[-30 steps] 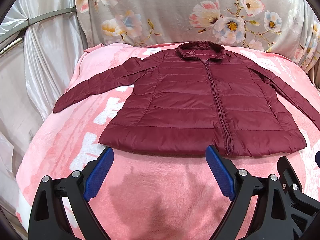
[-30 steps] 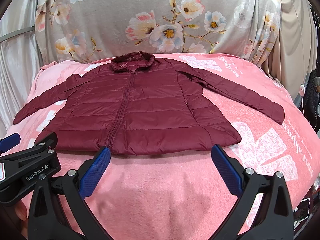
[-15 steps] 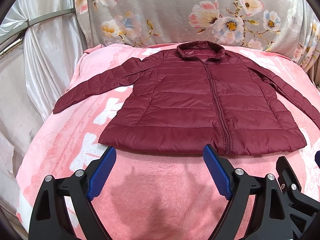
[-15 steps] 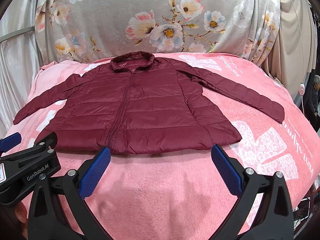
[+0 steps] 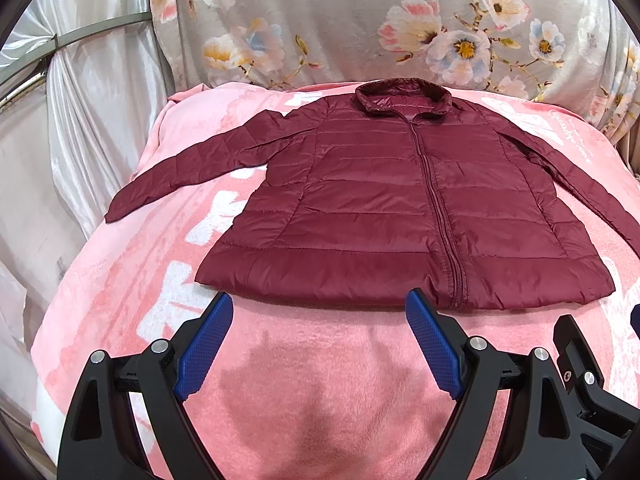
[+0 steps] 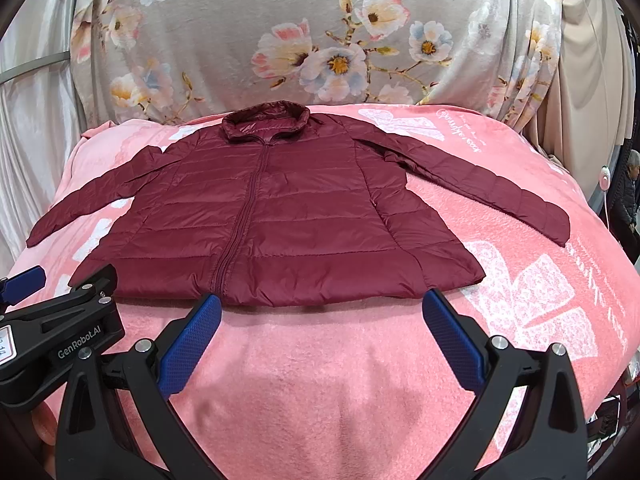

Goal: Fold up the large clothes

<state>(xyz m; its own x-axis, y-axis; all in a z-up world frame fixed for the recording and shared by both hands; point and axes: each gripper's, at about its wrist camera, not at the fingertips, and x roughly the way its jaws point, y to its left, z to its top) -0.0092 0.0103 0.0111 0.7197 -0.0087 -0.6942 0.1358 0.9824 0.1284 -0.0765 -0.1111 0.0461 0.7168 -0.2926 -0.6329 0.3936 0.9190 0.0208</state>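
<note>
A maroon quilted puffer jacket point(image 5: 384, 208) lies flat and zipped on a pink blanket point(image 5: 304, 384), collar at the far end, both sleeves spread out to the sides; it also shows in the right wrist view point(image 6: 280, 216). My left gripper point(image 5: 319, 312) is open and empty, hovering just short of the jacket's hem, left of the zip. My right gripper point(image 6: 320, 312) is open and empty, just short of the hem, right of the zip. The left gripper's body point(image 6: 60, 344) shows at the lower left of the right wrist view.
A floral grey cloth point(image 6: 320, 40) hangs behind the bed. White satin curtains point(image 5: 80, 120) hang at the left, beige curtains point(image 6: 588, 80) at the right. The pink blanket point(image 6: 540, 300) falls away at both sides. A person point(image 6: 630, 196) stands far right.
The left gripper has dropped slightly and its fingers have closed in a little. The right gripper and the jacket have not moved.
</note>
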